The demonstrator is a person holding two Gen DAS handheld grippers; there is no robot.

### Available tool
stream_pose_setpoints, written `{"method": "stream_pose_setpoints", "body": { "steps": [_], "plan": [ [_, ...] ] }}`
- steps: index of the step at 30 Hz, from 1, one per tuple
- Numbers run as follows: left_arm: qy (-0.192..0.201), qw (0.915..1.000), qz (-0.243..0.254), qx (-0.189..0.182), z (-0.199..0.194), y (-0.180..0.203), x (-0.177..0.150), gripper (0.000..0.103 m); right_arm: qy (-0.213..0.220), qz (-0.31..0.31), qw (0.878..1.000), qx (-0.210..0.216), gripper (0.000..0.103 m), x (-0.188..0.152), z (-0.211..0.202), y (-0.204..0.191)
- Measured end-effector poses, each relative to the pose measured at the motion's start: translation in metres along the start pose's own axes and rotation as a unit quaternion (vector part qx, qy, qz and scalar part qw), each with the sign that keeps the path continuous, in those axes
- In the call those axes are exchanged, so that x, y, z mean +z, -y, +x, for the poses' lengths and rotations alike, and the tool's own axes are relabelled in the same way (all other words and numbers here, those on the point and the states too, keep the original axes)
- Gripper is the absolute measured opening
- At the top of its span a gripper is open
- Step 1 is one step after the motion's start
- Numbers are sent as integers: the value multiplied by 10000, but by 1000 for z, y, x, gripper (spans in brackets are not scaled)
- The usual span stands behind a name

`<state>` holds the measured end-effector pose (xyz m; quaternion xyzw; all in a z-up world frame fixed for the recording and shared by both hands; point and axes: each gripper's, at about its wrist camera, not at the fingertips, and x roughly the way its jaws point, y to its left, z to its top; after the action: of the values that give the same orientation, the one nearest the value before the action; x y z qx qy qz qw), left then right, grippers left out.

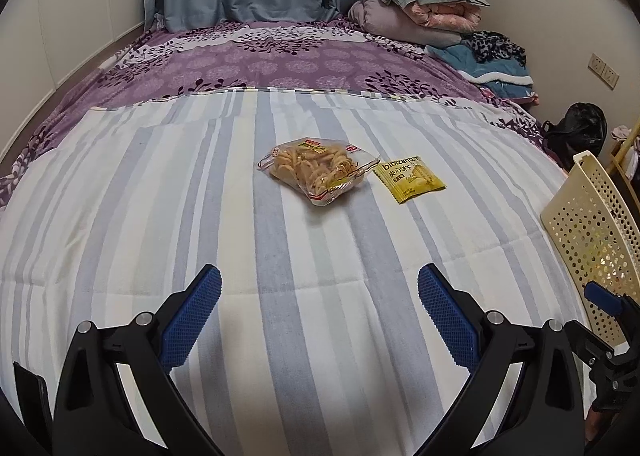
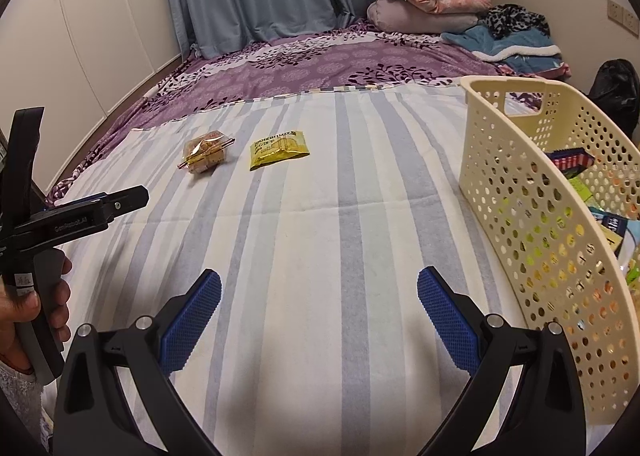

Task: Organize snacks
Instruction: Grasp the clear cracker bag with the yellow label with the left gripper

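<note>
Snacks [image 1: 318, 170] lie mid-bed, basket [image 2: 520, 192] at right edge, both grippers [image 1: 319, 316] [image 2: 319, 316] spread, empty.

Glossy clear plastic cracker bag [image 1: 318, 170], shiny yellow foil packet [image 1: 409, 179] — matt perforated plastic basket [image 2: 560, 240], soft woven striped cloth [image 1: 280, 256].

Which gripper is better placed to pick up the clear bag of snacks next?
Left, probably. The clear snack bag lies nearly straight ahead of the open left gripper. From the open right gripper it sits far left, beyond the yellow packet; that gripper is beside the basket.
</note>
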<state>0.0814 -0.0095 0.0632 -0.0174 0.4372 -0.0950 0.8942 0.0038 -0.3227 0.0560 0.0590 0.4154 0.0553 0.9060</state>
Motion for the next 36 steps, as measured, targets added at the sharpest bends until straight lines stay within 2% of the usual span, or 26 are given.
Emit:
{"method": "stream_pose_setpoints", "body": {
  "steps": [9,21,30,36],
  "plan": [
    [-52,9999,-90,35,19,4,23,100,-110,28,9999,122,98,2,18,-1],
    [-89,9976,-672,-154,54,9,70,100,-184,132,9996,170,98,3,31,8],
    [-393,9888,-1435,-138,95,-10,95,100,-185,222,9995,157,98,4,36,18],
    [-699,9815,-1775,-184,124,-19,101,100,-198,222,9994,173,98,6,37,20]
  ]
}}
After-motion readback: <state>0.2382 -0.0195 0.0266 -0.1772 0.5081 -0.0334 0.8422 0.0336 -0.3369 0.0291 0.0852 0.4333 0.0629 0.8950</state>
